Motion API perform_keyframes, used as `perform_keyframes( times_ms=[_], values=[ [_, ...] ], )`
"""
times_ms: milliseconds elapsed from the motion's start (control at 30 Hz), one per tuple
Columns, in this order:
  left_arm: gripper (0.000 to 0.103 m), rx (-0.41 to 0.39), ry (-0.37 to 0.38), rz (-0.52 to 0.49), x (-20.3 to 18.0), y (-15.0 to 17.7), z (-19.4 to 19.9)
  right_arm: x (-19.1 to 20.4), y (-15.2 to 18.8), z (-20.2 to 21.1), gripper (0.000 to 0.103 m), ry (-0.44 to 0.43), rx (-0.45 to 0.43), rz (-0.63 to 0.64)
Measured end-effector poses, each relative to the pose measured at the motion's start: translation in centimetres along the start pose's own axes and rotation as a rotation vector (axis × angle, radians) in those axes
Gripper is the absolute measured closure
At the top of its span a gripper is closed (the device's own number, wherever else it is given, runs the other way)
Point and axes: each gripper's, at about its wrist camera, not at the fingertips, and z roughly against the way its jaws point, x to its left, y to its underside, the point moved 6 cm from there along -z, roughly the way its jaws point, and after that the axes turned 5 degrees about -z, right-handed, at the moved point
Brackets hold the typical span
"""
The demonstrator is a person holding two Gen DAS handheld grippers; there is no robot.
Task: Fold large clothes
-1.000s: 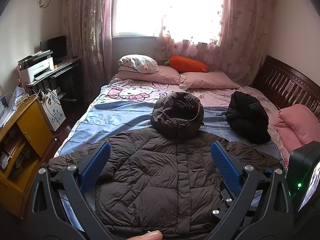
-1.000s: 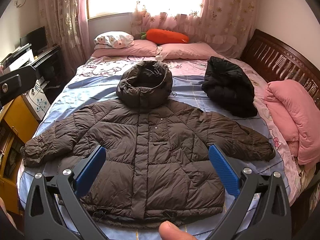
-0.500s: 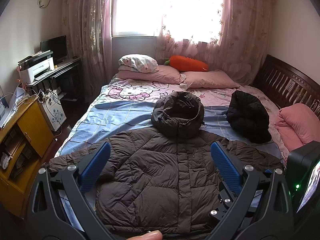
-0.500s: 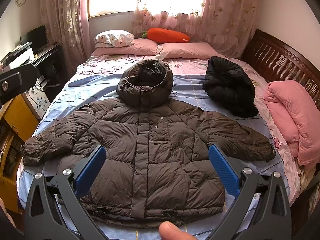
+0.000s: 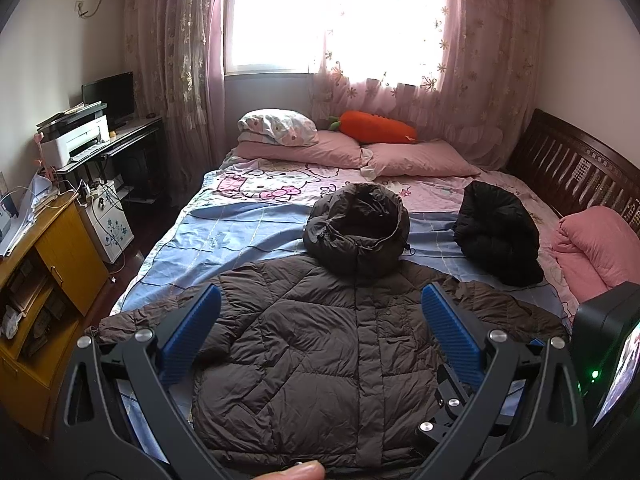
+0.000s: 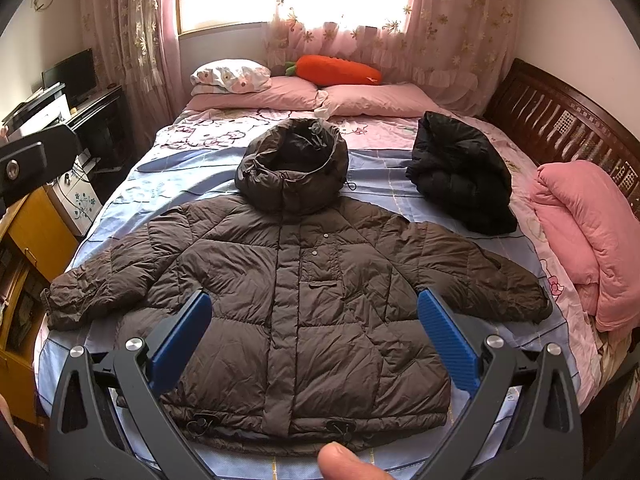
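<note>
Bedroom with a wide bed (image 6: 224, 184), a brown puffer jacket (image 6: 296, 304) spread flat on it, front up, and two grippers hovering above its hem.

Almost nothing has changed over the last second: both views have only drifted slightly, and the jacket lies as it did, hood (image 6: 294, 168) toward the pillows (image 6: 368, 100), sleeves out to either side. The left gripper (image 5: 320, 344) and right gripper (image 6: 314, 340) both have their blue fingers spread wide apart, holding nothing and touching no fabric. A black jacket (image 6: 460, 176) sits bundled near the headboard side, beside a folded pink quilt (image 6: 584, 232). Judging from this, folding has not begun; the likely first move is taking a sleeve or side edge inward.
</note>
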Motion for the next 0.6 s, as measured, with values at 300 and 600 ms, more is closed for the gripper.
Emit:
perform_keyframes(
  times_ms=[300,600],
  values=[
    [0.002,0.001,-0.001,0.000,-0.11,-0.09,-0.03,-0.02,-0.06,-0.05,0.001,-0.005,0.005,0.006],
    [0.002,0.002,-0.001,-0.001,-0.14,-0.10,-0.03,0.12,-0.01,-0.03,0.001,-0.005,0.006,0.008]
  ],
)
